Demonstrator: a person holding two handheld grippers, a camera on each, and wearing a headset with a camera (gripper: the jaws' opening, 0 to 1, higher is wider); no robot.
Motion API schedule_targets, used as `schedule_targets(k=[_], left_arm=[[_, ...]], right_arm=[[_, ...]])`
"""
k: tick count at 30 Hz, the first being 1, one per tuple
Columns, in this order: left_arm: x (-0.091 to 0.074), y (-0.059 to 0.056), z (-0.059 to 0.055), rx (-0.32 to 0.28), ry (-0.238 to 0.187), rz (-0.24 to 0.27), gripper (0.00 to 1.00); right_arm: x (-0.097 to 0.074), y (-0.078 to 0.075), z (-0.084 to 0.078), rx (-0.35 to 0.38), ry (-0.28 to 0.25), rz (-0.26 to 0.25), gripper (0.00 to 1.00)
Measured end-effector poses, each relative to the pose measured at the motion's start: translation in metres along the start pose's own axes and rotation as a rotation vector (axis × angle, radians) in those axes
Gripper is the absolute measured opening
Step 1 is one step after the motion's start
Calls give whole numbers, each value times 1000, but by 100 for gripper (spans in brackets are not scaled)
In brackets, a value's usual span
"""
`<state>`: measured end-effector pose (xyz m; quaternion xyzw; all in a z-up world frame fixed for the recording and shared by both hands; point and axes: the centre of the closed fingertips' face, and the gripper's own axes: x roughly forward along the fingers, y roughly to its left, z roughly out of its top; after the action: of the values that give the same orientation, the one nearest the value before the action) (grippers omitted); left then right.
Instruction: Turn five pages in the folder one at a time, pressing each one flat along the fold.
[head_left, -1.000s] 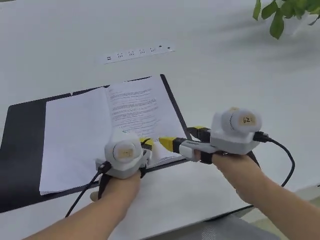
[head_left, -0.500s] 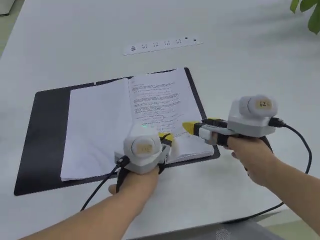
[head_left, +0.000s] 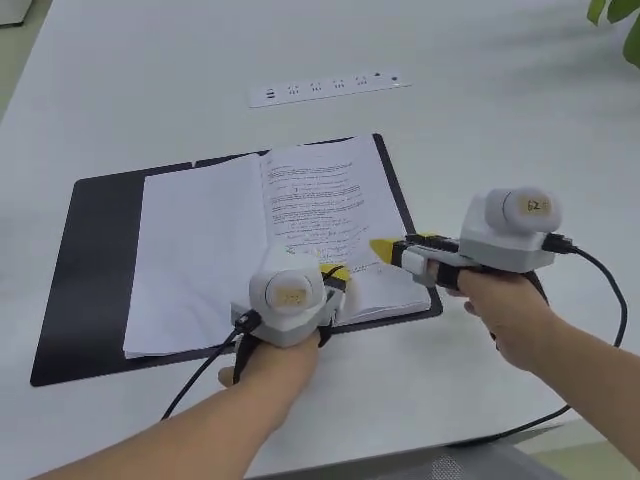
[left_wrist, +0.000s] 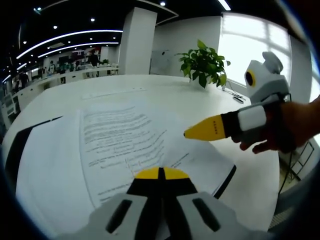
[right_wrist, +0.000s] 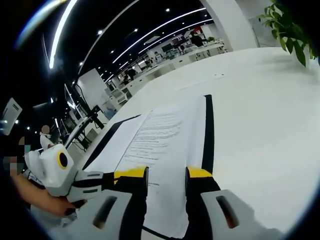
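Well past folder (head_left: 100, 262) — power strip (head_left: 328, 88), plant (left_wrist: 202, 62).

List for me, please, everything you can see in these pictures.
table: one, white, under everything
folder: one, black, lying open on the table
pages: two showing, white; blank page on the left, printed page on the right
power strip: one, white, on the table beyond the folder
plant: one, green, at the table's far right
cables: two, black, one trailing from each gripper
left gripper: one, white with yellow tips, shut, over the printed page's near edge
right gripper: one, white with yellow tips, open, over the printed page's right part
hands: two, left hand and right hand, each holding its gripper
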<state>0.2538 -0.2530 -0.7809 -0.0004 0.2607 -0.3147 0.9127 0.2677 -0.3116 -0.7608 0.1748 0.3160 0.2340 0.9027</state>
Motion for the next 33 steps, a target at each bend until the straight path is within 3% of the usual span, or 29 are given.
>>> schedule_targets(k=[5,9,14,17,21,23,28,33], left_arm=[[0,0,0,5,0,1,0],[0,0,0,2,1,4,0],[-1,-1,1,-20,-4,9,0],[-5,1,1,-36,20,6,0],[-19,6,-2,-10,57,5,5],[-26,9,-4,32,76,7,7],[-46,13,4,34,51,-4,16],[-66,19,14,40,26,-4,19]], right_arm=[[-5,-4,-3,34,14,-4,7],[-7,-3,-4,75,18,5,0],[-7,-4,-3,117,22,-12,0],[-9,1,-2,141,24,-17,0],[-13,7,-1,192,25,-23,0],[-16,11,1,225,27,-26,0],[-22,23,10,254,16,-15,0],[-28,39,20,286,12,4,0]])
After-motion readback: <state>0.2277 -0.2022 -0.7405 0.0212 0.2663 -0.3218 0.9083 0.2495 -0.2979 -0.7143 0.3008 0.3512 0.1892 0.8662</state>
